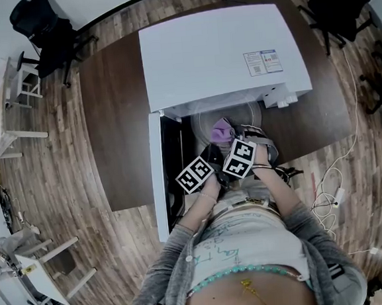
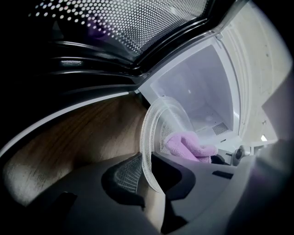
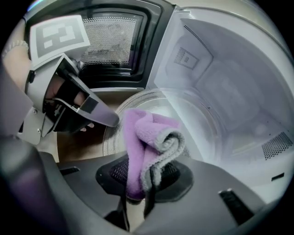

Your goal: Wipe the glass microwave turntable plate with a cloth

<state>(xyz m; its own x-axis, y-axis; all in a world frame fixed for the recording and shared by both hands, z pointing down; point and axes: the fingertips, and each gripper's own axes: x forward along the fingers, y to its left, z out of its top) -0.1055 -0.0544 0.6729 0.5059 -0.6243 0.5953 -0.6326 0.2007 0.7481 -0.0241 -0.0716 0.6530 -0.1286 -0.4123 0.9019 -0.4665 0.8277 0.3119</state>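
Wiping looks under way, not finished. At the open microwave (image 1: 222, 53), which stands on the table (image 1: 115, 122) with its door (image 1: 159, 178) swung out to the left, the person holds the plate (image 2: 158, 124) just in front of the opening and clear of the table. The left gripper (image 2: 149, 172) has its jaws closed on the plate's rim, one pad on each face of the glass, so the plate stands tilted on edge.

The right gripper (image 3: 142, 176) has its jaws clamped on a folded purple cloth (image 3: 142, 137) with a grey edge. The bunched end of the cloth sticks out past the jaws and appears to press on the face of the plate turned toward that gripper, near the rim and close to where the left gripper grips.

So the setting-up is done: the plate is out of the oven and steadied, and the cloth is in hand and on the glass. How much has been wiped I cannot tell, since the glass shows no plain smears or wet streaks to mark cleaned from uncleaned. By my judgement most of the work may remain: the rest of this face out to the far rim, the strip under the left jaws, which needs a fresh grip, and the other face.
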